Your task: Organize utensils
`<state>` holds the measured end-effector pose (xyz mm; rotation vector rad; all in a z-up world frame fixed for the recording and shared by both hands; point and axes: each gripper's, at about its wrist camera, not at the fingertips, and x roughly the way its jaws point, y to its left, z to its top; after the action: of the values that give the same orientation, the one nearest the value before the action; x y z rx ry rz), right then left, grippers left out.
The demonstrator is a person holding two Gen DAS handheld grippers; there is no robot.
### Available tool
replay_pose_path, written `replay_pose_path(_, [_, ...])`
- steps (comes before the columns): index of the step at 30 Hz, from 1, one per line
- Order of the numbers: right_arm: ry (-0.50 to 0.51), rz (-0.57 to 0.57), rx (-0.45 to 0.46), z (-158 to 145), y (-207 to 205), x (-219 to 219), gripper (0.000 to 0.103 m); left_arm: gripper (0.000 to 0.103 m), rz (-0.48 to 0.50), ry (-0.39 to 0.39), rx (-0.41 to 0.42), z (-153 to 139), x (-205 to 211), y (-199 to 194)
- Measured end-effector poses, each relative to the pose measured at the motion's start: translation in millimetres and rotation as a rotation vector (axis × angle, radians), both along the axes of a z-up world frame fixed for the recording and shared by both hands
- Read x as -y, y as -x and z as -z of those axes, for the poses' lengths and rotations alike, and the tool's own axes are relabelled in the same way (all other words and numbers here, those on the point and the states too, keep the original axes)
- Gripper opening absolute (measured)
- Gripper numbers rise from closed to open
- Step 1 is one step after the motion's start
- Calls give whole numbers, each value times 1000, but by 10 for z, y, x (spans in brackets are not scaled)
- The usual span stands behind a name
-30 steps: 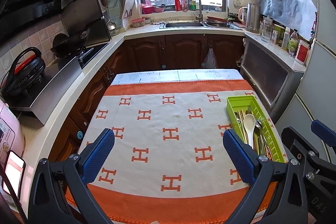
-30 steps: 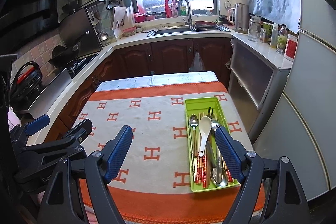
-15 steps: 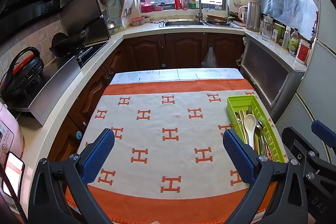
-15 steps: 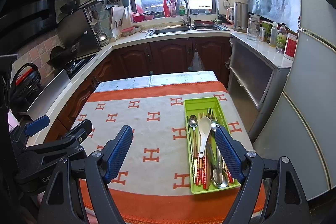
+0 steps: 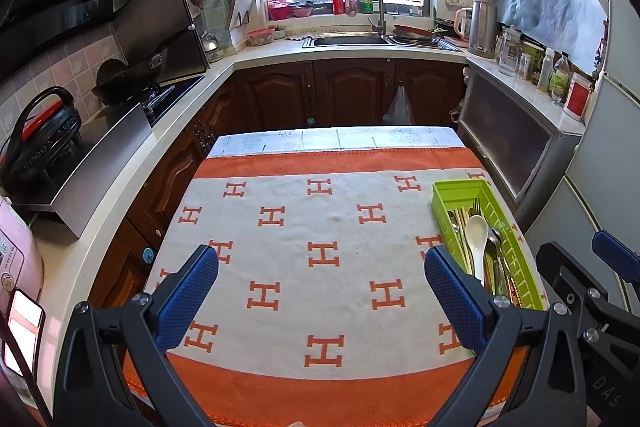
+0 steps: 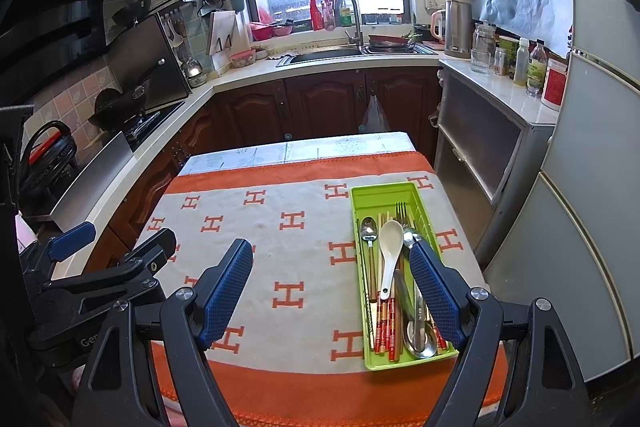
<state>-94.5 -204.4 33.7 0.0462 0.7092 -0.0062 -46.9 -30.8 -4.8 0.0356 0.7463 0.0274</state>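
Right wrist view shows the green utensil tray (image 6: 400, 361) lying lengthwise away from the camera at the desk's right edge, directly under the empty, wide-open right hand-held gripper (image 6: 334, 291), while the equally open left hand-held gripper (image 5: 322, 293) hangs well left of that tray.

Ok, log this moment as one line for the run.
left gripper open, empty | right gripper open, empty | utensils in green tray | nothing grasped

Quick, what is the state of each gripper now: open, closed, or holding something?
Left gripper: open, holds nothing, above the cloth.
Right gripper: open, holds nothing, near the green tray.
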Motion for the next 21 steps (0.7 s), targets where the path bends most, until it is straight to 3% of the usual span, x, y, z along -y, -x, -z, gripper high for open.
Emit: replay_pose_path(21, [-2, 3, -4, 3, -17, 9, 82, 102, 3, 2, -4, 11, -9, -18])
